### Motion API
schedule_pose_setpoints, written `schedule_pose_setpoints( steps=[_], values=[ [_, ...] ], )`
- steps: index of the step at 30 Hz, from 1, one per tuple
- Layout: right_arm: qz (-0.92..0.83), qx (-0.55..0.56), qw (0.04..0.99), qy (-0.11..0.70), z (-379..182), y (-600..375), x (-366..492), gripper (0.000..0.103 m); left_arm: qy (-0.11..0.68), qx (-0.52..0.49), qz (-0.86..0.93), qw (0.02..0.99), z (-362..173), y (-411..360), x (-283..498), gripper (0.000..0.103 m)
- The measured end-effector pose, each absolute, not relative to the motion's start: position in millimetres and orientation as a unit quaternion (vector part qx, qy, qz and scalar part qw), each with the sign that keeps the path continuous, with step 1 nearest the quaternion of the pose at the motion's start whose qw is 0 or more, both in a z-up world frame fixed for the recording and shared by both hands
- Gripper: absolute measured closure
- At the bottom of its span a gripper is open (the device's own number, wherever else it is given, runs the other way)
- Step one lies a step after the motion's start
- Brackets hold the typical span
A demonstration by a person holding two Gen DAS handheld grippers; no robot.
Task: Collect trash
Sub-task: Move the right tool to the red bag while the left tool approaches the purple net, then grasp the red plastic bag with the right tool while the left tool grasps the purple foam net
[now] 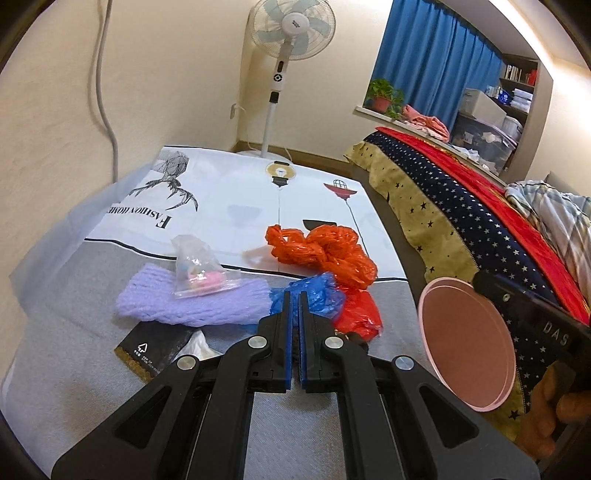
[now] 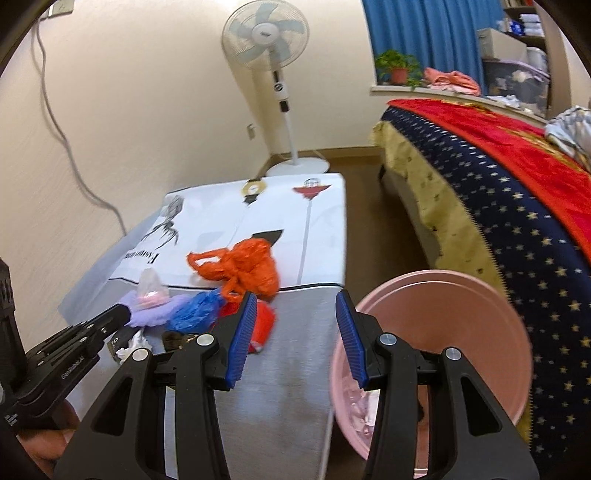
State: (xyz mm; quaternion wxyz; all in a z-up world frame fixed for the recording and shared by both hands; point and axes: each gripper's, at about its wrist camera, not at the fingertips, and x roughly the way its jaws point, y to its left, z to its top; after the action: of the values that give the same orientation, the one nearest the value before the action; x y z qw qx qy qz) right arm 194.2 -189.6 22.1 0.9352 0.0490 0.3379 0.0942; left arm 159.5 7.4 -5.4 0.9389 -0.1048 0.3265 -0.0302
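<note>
**Left tongs sit at the trash pile; the basin waits off the table's right edge**

You are in a bedroom with a standing fan [image 1: 291, 26] against the far wall and a bed [image 1: 461, 206] under a star-print cover on the right. Between them stands the table [image 1: 74, 369], draped in a printed cloth, and every place below is given from the orange plastic bag [image 1: 325, 251] crumpled near its middle.

Far left of the orange bag lies the purple foam net [image 1: 192, 302], its long axis running left to right, with a small clear zip bag [image 1: 199, 273] resting on it. Nearer you than the net sit a black packet [image 1: 155, 350] and a white tissue [image 1: 197, 345]. Just in front of the orange bag are the blue plastic scrap [image 1: 317, 291] and a red bag [image 1: 358, 314].

Your left tongs [image 1: 294, 295] are pinched nearly together with their tips at the blue scrap; whether they grip it you cannot tell. Your right tongs [image 2: 295, 328] stand wide apart, holding nothing, between the pile and the pink basin [image 2: 480, 295].

The basin lies right of the orange bag, beyond the table's edge, with some trash already inside. So the carry probably runs rightward, and the left tongs are nearer the pile.
</note>
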Motion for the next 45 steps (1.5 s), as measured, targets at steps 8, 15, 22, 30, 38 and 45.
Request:
schedule_pose_setpoints(
  steps=[8,15,22,30,38,45],
  values=[
    [0.122,0.046,0.918,0.375,-8,-162,219,0.058,0.326,-0.120,0.002,0.938,-10,25,169,0.100],
    [0.131,0.055,0.900,0.412,-34,-147,239,0.041,0.333,-0.130,0.027,0.934,-18,40,176,0.100],
    [0.148,0.044,0.880,0.449,-57,-127,254,0.024,0.346,-0.133,0.035,0.928,-29,45,181,0.083],
    [0.146,0.045,0.871,0.466,-69,-123,265,0.019,0.359,-0.122,0.015,0.925,-37,36,189,0.058],
    [0.150,0.035,0.868,0.473,-75,-118,271,0.018,0.398,-0.105,0.015,0.911,-56,29,199,0.052],
    [0.145,0.007,0.869,0.472,-75,-116,269,0.029,0.416,-0.102,0.020,0.904,-63,30,202,0.052]
  ],
)
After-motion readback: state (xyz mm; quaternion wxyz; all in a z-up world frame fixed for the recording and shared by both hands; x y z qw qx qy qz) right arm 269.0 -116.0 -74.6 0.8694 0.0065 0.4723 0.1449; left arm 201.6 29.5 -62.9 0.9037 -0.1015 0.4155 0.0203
